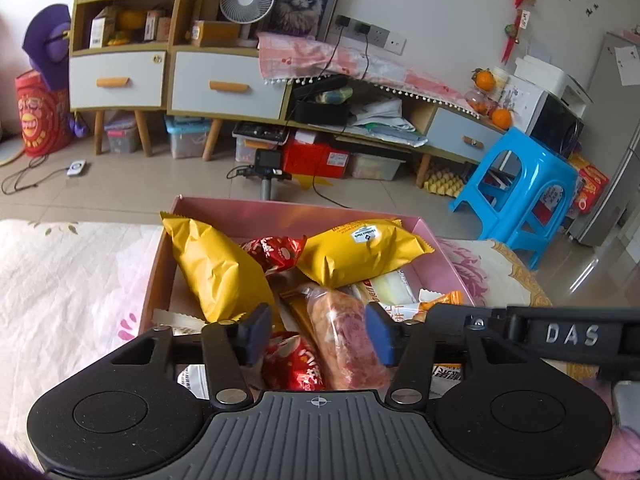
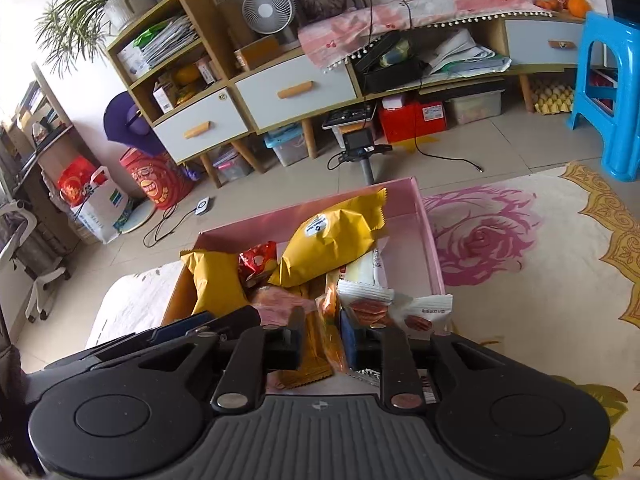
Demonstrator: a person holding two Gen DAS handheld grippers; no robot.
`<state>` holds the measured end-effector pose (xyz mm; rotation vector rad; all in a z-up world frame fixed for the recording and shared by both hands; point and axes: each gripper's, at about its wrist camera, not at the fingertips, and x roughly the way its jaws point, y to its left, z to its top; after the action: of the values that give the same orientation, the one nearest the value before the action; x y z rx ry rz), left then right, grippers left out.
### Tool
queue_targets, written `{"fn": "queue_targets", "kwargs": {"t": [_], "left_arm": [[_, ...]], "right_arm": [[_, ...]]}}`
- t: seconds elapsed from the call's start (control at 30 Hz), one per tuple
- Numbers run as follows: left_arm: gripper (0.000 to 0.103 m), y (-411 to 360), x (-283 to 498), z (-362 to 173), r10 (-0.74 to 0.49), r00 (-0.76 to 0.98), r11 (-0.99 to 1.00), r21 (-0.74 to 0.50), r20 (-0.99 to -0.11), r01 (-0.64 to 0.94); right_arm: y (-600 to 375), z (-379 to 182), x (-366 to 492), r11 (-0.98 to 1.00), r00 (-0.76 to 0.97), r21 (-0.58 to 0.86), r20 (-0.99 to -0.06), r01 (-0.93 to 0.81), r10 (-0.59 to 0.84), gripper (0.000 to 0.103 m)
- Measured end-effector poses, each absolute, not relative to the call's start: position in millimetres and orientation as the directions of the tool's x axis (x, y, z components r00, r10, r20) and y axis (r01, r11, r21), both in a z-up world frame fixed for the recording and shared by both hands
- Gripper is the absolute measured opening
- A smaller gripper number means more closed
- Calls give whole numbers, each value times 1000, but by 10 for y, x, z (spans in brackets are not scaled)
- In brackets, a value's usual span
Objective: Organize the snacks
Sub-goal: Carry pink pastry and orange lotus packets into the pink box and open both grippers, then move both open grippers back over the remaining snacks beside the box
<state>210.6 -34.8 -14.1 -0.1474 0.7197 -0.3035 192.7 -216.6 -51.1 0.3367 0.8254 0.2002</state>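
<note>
closest to the left wrist lens, the left gripper hangs low over the near end of a pink box, its blue pads spread wide on either side of a clear-wrapped bread loaf without touching it. raised letters "das" show on the black bar of the right gripper, which crosses this view at right. the loaf's long axis runs from the camera toward the far wall of the box, leaning a little left. beside it lies a red foil packet with white characters too blurred to read.

two yellow pillow bags sit deeper in the box: the left yellow bag lies lengthwise away from the camera, the right yellow bag lies crosswise and carries a small white sticker whose print is illegible.

from the right wrist view, the right gripper has its jaws narrowly parted around an upright orange packet; whether the pads press it i cannot tell. a white cracker packet lies just right of it.
</note>
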Motion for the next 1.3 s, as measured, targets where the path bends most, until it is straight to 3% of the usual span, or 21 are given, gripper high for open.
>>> {"fn": "queue_targets", "kwargs": {"t": [0.03, 0.1, 0.3, 0.57, 0.83, 1.3], "left_arm": [[56, -341, 2094, -133, -321, 712, 947, -231, -624, 224], [62, -313, 2068, -120, -319, 715, 948, -227, -622, 225], [69, -244, 1918, -65, -328, 714, 945, -221, -619, 242], [81, -174, 1615, 57, -333, 717, 943, -193, -612, 273], [89, -197, 1250, 156, -330, 708, 937, -128, -625, 324], [96, -85, 694, 158, -313, 693, 938, -99, -650, 332]], "right_arm": [[-2174, -504, 1920, 926, 667, 374, -679, -42, 305, 26], [-2183, -486, 1907, 925, 670, 377, -677, -38, 304, 29], [-2192, -427, 1819, 919, 676, 391, -666, -41, 314, 41], [-2197, -231, 1573, 937, 694, 343, -657, -71, 294, 72], [-2101, -82, 1314, 959, 697, 266, -670, -93, 254, 83], [-1915, -52, 792, 969, 703, 191, -668, -158, 246, 91]]}}
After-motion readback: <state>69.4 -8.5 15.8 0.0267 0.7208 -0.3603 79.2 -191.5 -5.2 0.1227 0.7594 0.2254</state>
